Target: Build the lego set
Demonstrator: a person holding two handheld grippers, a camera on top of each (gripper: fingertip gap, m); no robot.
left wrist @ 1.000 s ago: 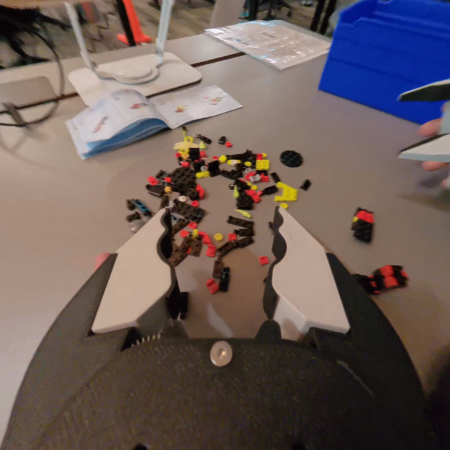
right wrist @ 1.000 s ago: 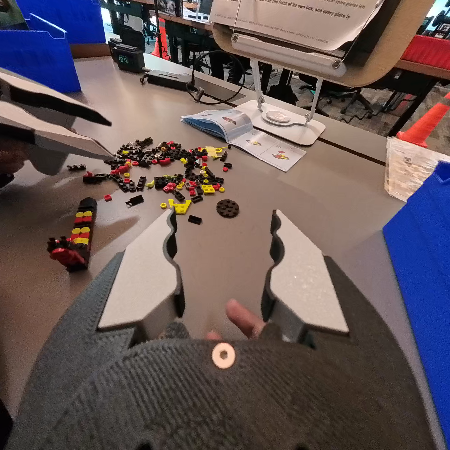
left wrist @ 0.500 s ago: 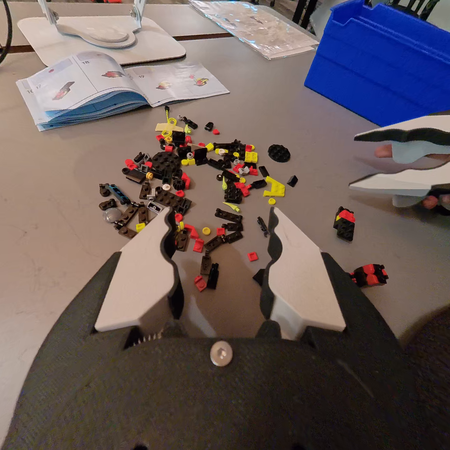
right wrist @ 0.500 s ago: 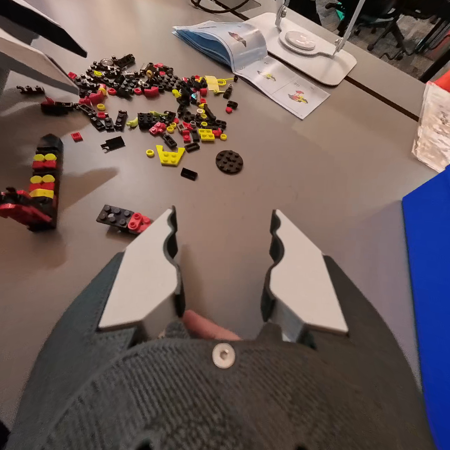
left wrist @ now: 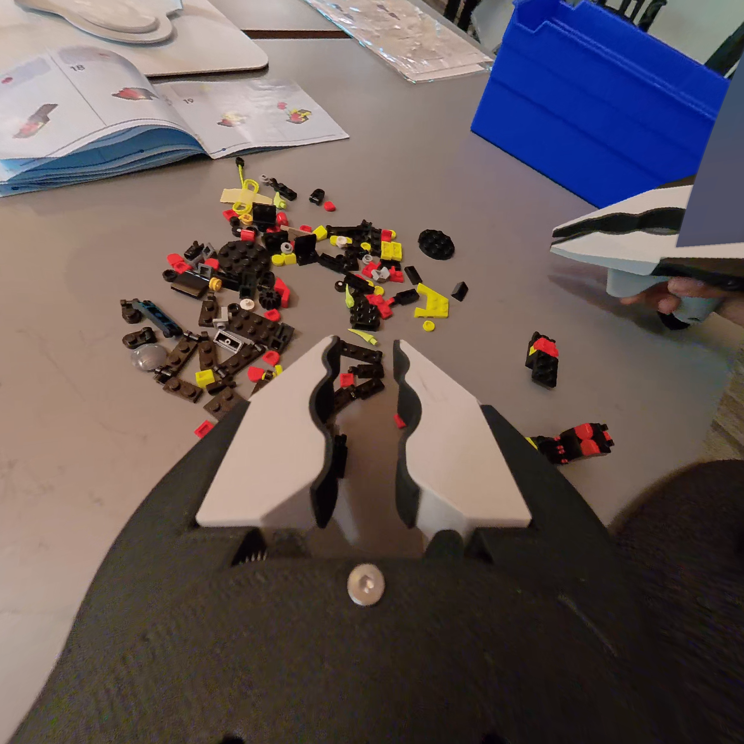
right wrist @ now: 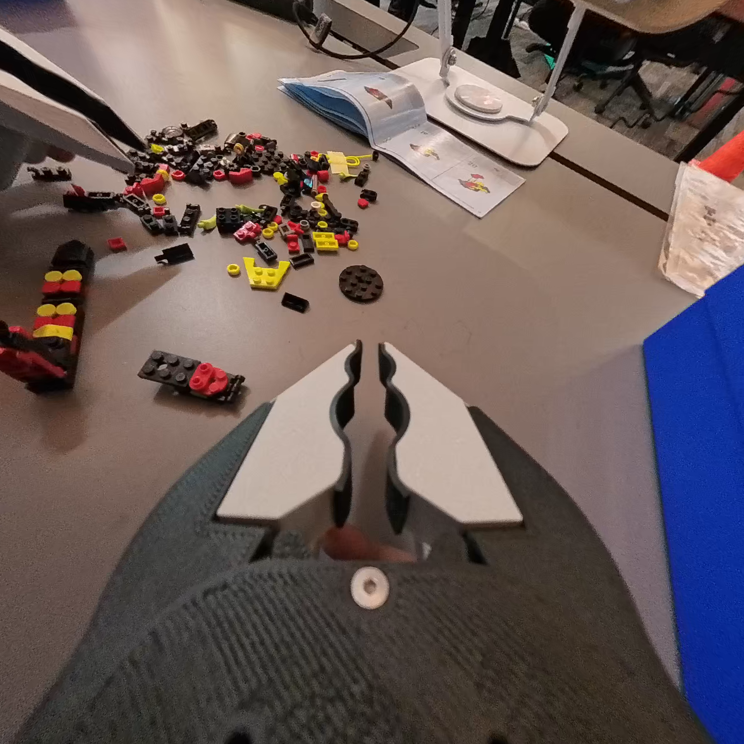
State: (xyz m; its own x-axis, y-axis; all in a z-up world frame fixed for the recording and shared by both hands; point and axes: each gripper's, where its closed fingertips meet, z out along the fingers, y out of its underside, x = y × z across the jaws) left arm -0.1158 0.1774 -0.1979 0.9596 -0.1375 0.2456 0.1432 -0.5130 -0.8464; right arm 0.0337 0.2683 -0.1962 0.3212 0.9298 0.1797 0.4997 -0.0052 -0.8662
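Observation:
A pile of loose black, red and yellow lego pieces (left wrist: 282, 282) lies mid-table; it also shows in the right wrist view (right wrist: 257, 201). My left gripper (left wrist: 362, 342) hangs low over the pile's near edge, jaws narrowed but apart, holding nothing; black plates (left wrist: 364, 376) show between its fingers. My right gripper (right wrist: 369, 344) is nearly closed and empty over bare table. A small black-and-red sub-assembly (right wrist: 189, 376) lies left of it. A long black, red and yellow assembly (right wrist: 60, 306) lies farther left.
An open instruction booklet (left wrist: 120, 120) lies behind the pile, with a white stand base (right wrist: 495, 108) beyond it. A blue bin (left wrist: 596, 112) stands at the right. A clear plastic bag (right wrist: 708, 241) lies near it. A black round plate (right wrist: 360, 283) and a yellow wedge plate (right wrist: 265, 273) lie apart.
Both grippers have narrowed from wide open; the right is almost closed. The left has moved forward and down over the pile. The right has tilted down towards the table.

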